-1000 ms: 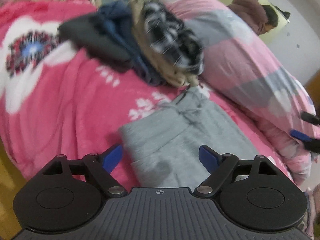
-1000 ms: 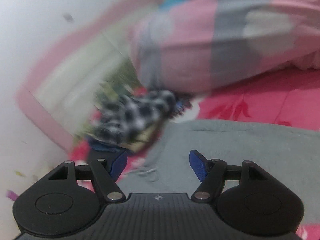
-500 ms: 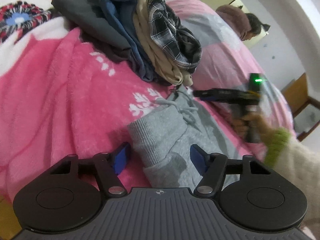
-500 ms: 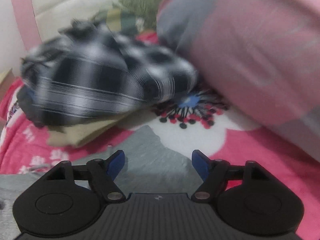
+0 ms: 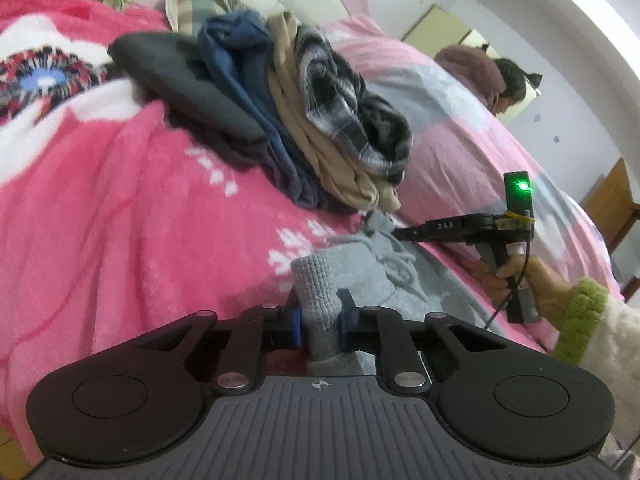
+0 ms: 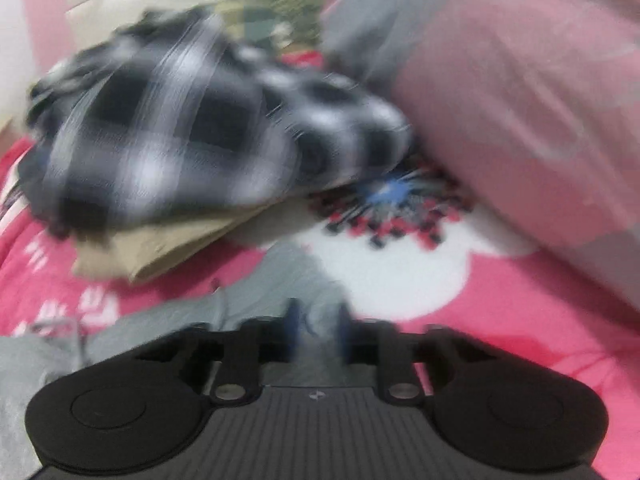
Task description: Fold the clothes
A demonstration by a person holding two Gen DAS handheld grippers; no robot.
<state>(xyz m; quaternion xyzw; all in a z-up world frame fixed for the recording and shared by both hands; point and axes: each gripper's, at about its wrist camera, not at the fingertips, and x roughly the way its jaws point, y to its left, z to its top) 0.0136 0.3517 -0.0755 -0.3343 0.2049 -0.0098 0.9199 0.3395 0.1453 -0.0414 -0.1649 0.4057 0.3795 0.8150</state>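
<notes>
The right tool (image 5: 400, 234), marked "DAS", and the left tool (image 5: 319, 326) each clamp a ribbed edge of the grey sweatpants (image 5: 360, 268) lying on the pink blanket (image 5: 120, 200), just beside the clothes pile (image 5: 288, 120); open blanket lies leftward.

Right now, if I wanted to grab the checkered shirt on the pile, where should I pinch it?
Pinch the checkered shirt at its loose rolled edge, coming from the pillow side. That edge hangs over the tan garment beneath, so it probably lifts off without dragging the pile.
</notes>
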